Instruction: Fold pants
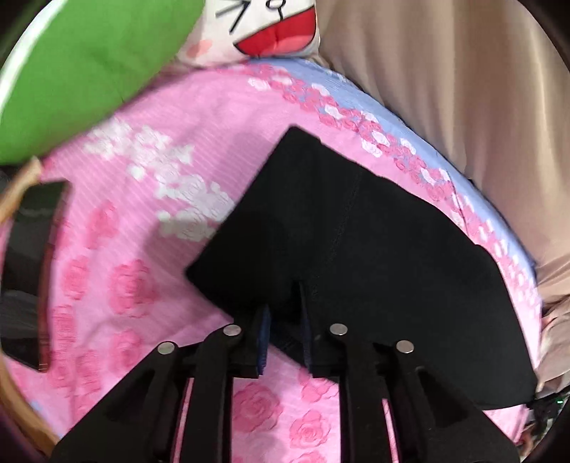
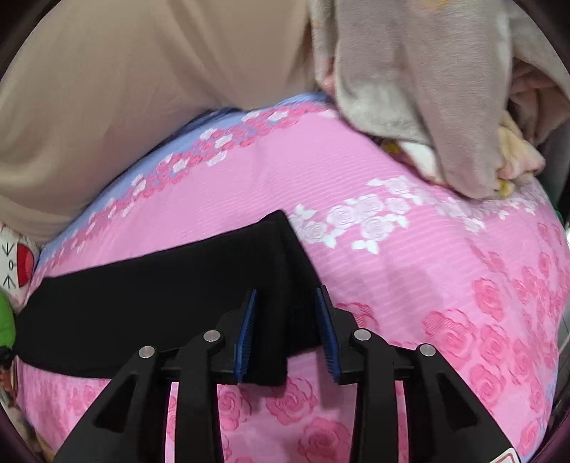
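The black pants (image 1: 356, 256) lie folded flat on a pink rose-patterned bed sheet (image 1: 135, 220). My left gripper (image 1: 283, 302) is at the near edge of the pants, jaws apart with a fold of black cloth between them. In the right wrist view the pants (image 2: 160, 302) stretch to the left as a long band. My right gripper (image 2: 288, 297) is open around their right end, its blue pads (image 2: 247, 331) either side of the cloth without squeezing it.
A green cushion (image 1: 89, 64) and a cartoon-face pillow (image 1: 263, 28) lie at the head of the bed. A beige curtain (image 1: 463, 89) hangs behind. A dark phone (image 1: 35, 270) lies left. A grey blanket pile (image 2: 427, 89) sits at the right.
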The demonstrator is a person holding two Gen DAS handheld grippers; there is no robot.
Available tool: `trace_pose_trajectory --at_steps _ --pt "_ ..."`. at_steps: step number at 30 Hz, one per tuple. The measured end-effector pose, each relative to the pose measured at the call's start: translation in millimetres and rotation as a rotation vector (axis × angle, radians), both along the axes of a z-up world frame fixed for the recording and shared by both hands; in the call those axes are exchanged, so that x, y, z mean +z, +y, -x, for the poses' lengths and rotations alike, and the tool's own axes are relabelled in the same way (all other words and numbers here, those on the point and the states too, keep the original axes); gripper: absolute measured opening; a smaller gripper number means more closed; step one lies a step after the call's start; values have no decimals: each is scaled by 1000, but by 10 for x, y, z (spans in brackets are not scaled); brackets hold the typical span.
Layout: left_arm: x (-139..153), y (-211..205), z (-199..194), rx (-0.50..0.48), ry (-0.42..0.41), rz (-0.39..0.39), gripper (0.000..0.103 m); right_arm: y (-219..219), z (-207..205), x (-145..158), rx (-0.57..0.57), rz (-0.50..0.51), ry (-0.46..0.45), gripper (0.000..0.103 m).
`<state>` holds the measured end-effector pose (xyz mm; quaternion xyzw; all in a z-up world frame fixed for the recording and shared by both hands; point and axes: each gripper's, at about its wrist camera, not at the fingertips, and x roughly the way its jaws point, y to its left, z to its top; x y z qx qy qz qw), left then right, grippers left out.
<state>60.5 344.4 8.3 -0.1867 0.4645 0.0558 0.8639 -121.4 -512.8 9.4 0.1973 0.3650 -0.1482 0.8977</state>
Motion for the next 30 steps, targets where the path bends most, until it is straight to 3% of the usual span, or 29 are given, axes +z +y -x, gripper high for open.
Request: trace_pose_trajectory --at_steps 3,4,5,7,10,13,14,16,17,19,21,24,30 --pt "317 90 177 57 -33 -61 18 83 254 224 -81 106 -25 41" --pt "449 131 220 106 -50 -127 26 154 314 280 -81 130 -32 41" --pt "578 160 258 139 -76 -182 42 247 345 350 -65 147 -45 42" --pt "831 223 306 183 -130 -251 57 464 336 450 -18 166 -71 55" --pt "967 60 235 124 -147 -243 57 857 166 509 81 163 -97 57" --pt "768 -417 14 -15 -113 -222 60 1124 -127 374 118 152 -65 61" --pt "690 -515 -17 -33 -103 -231 67 1163 -202 312 111 140 -52 61" --pt "301 -868 -139 -81 -31 -289 67 1223 -345 200 107 67 -49 61" --pt "195 -957 -166 -94 -11 -302 67 1294 -439 173 150 9 -53 59" --pt "-22 -1194 -219 -122 4 -302 67 1572 -644 232 224 14 -60 52" --pt "-85 -1357 -217 -135 -24 -290 67 1993 -892 318 341 22 -74 48" --pt "-161 -1556 -268 -123 -21 -356 73 2743 -1308 378 506 5 -78 44" --pt "-285 -1455 -229 -90 -5 -390 87 4500 -2151 259 800 16 -10 41"
